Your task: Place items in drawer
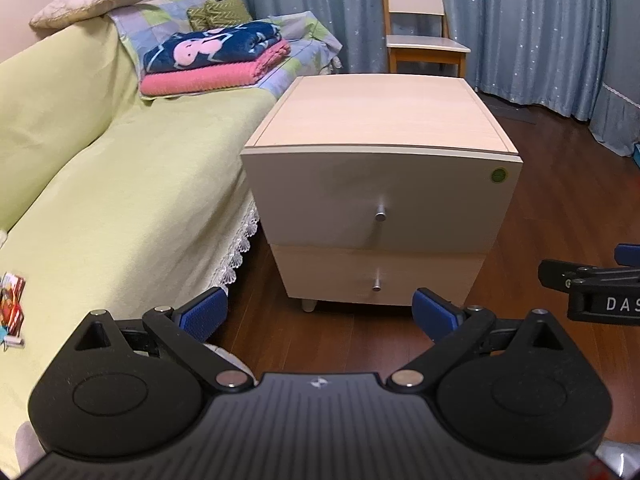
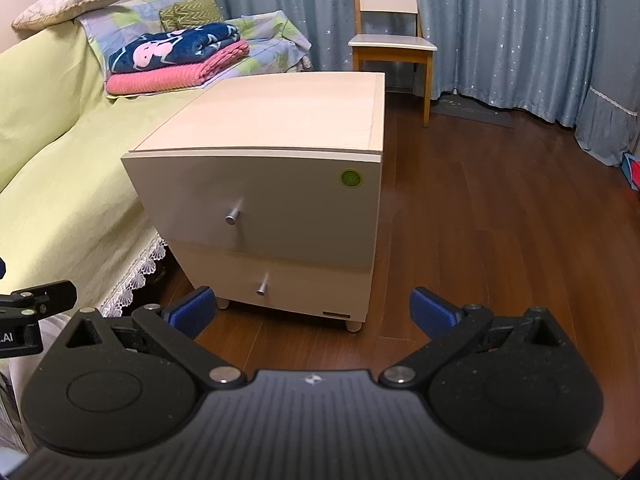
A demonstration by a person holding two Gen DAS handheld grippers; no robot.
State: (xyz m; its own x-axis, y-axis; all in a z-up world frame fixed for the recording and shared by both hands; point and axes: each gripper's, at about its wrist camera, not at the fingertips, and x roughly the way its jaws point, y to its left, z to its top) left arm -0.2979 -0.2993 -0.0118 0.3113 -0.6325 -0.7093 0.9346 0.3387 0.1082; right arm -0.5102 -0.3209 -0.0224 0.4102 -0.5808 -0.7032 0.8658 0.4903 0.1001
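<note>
A pale wooden nightstand (image 1: 380, 120) (image 2: 280, 116) stands on the floor beside the sofa, with two drawers. The top drawer (image 1: 376, 208) (image 2: 264, 204) and the bottom drawer (image 1: 378, 276) (image 2: 276, 280) both look closed, each with a metal knob (image 1: 381, 213) (image 2: 233, 216). Small colourful items (image 1: 12, 304) lie on the sofa at the far left of the left wrist view. My left gripper (image 1: 320, 316) is open and empty, in front of the nightstand. My right gripper (image 2: 310, 312) is likewise open and empty, low before the bottom drawer.
A sofa under a yellow-green cover (image 1: 100, 184) (image 2: 52, 184) runs along the left, with folded blankets (image 1: 212, 60) (image 2: 176, 58) and a cushion. A wooden chair (image 1: 420, 28) (image 2: 390, 32) stands behind the nightstand by blue curtains. Dark wood floor (image 2: 500, 240) spreads to the right.
</note>
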